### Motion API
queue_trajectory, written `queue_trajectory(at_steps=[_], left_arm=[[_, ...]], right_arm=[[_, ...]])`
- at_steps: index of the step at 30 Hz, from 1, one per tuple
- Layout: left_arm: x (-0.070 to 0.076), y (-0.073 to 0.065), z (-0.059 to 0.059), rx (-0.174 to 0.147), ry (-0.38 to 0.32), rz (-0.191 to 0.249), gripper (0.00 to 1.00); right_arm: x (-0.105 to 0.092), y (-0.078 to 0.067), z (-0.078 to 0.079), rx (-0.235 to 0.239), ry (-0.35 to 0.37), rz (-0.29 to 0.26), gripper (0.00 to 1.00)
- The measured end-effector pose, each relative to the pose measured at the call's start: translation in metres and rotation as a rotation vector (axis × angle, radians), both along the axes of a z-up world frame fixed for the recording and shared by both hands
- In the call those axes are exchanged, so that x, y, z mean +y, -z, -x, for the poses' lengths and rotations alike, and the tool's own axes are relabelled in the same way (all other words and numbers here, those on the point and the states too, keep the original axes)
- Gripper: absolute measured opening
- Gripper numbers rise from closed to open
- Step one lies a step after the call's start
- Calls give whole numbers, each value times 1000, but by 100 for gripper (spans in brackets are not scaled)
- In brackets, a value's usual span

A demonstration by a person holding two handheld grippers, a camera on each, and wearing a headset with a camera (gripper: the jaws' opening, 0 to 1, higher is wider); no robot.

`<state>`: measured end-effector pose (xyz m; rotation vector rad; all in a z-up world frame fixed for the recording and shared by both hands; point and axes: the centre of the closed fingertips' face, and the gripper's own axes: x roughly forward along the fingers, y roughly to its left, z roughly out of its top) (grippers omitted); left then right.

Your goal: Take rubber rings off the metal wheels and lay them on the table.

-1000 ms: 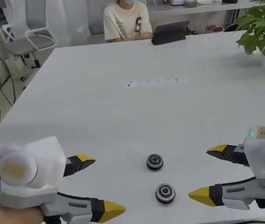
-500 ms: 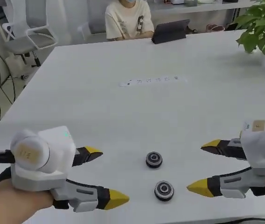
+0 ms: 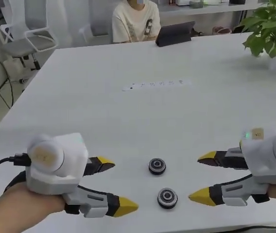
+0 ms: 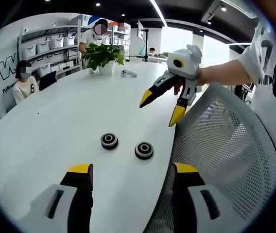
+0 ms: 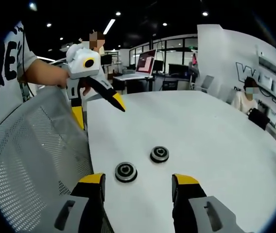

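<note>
Two small metal wheels with black rubber rings lie flat on the white table (image 3: 143, 111): a farther wheel (image 3: 157, 166) (image 4: 109, 141) (image 5: 159, 154) and a nearer wheel (image 3: 167, 198) (image 4: 144, 150) (image 5: 126, 172) close to the front edge. My left gripper (image 3: 120, 185) (image 4: 133, 174) (image 5: 99, 107) hovers open to the left of them, holding nothing. To their right my right gripper (image 3: 199, 176) (image 5: 138, 180) (image 4: 161, 107) is open too, its yellow tips pointing at the wheels. Neither gripper touches a wheel.
A person sits at the table's far end behind a dark tablet (image 3: 176, 34). A potted plant (image 3: 269, 29) stands at the far right. A power strip (image 3: 155, 85) lies mid-table. A mesh chair back (image 4: 225, 160) is close to the front edge.
Both grippers have drifted inward toward the two wheels and stayed open. The wheels lie where they were.
</note>
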<state>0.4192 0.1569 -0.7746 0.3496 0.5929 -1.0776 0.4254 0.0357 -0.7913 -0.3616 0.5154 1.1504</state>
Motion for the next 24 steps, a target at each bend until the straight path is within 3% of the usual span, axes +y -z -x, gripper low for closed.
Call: queue_trajectory(at_steps=[10,24], left_arm=[[-11,3,1,15,29,-2,57],[-18,8,3,31,49,-8,54]], right_arm=[[11,17,-1,30,-51,18,50],[14,21,4,41,-82,13,49]])
